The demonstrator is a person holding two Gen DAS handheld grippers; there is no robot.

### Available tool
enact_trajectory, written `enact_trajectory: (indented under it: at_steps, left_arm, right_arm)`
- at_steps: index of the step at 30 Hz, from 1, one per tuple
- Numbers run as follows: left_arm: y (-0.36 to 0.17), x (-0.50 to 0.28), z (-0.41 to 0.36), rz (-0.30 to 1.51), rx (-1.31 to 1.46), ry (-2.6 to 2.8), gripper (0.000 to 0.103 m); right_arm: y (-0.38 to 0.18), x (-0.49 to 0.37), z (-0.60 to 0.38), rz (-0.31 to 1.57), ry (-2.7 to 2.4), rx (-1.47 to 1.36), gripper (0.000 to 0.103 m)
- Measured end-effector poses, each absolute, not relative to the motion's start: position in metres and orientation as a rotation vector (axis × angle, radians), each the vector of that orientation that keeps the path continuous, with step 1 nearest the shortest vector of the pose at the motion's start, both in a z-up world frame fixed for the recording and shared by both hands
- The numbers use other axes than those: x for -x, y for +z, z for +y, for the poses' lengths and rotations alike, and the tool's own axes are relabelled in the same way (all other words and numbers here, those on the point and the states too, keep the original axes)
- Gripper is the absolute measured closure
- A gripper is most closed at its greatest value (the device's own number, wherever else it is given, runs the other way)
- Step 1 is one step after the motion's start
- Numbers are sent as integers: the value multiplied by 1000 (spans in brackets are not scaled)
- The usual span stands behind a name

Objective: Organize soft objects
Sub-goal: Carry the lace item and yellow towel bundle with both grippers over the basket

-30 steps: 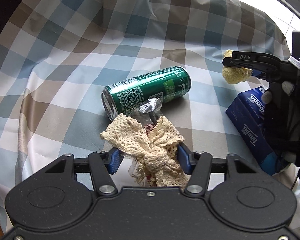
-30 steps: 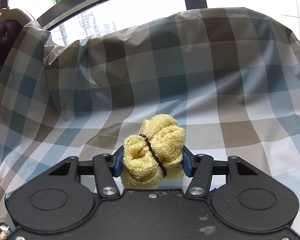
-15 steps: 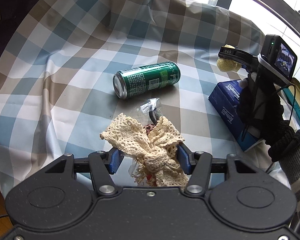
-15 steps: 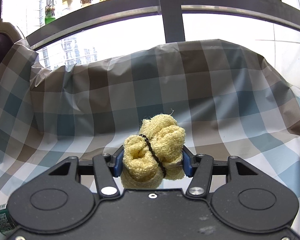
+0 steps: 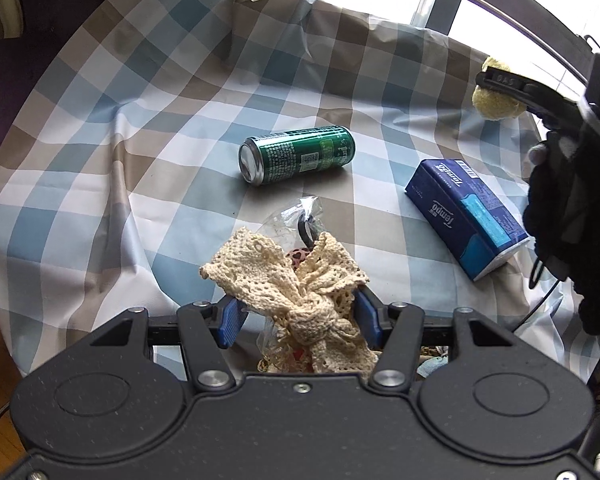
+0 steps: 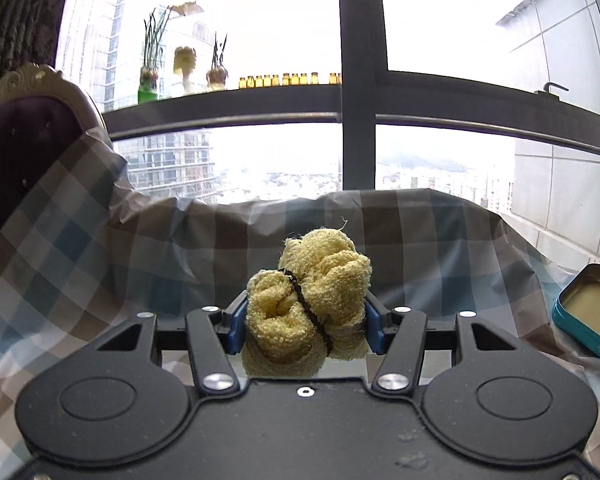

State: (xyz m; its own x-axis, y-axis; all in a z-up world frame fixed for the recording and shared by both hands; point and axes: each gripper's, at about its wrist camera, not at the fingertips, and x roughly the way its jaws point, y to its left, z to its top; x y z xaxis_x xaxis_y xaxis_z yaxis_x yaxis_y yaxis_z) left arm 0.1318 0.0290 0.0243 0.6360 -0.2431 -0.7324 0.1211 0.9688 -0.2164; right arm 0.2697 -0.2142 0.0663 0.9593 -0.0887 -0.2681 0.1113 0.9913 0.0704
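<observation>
1. "Tempo" in white letters runs along the side of the blue tissue pack (image 5: 466,216), at about four o'clock from the green can.
2. The green can (image 5: 298,153) carries white print and a barcode label, too small to read.
3. Raised letters resembling "DAS" mark the right tool (image 5: 500,80), faint.

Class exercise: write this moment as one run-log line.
left gripper: shut on lace bow | right gripper: shut on yellow towel roll | on checked cloth: green can, blue tissue pack
</observation>
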Motion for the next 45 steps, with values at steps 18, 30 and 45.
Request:
enact_trajectory:
  at_steps: [18, 30, 45]
  left_arm:
    - [39, -67, 12, 830, 133, -284, 49]
    - [23, -57, 15, 902, 167, -268, 49]
    - [9, -94, 5, 954, 124, -211, 45]
  right_arm:
    - [119, -6, -203, 260, 108, -262, 48]
    - [74, 54, -199, 448, 108, -343, 47]
    - [34, 35, -196, 648, 96, -341, 47]
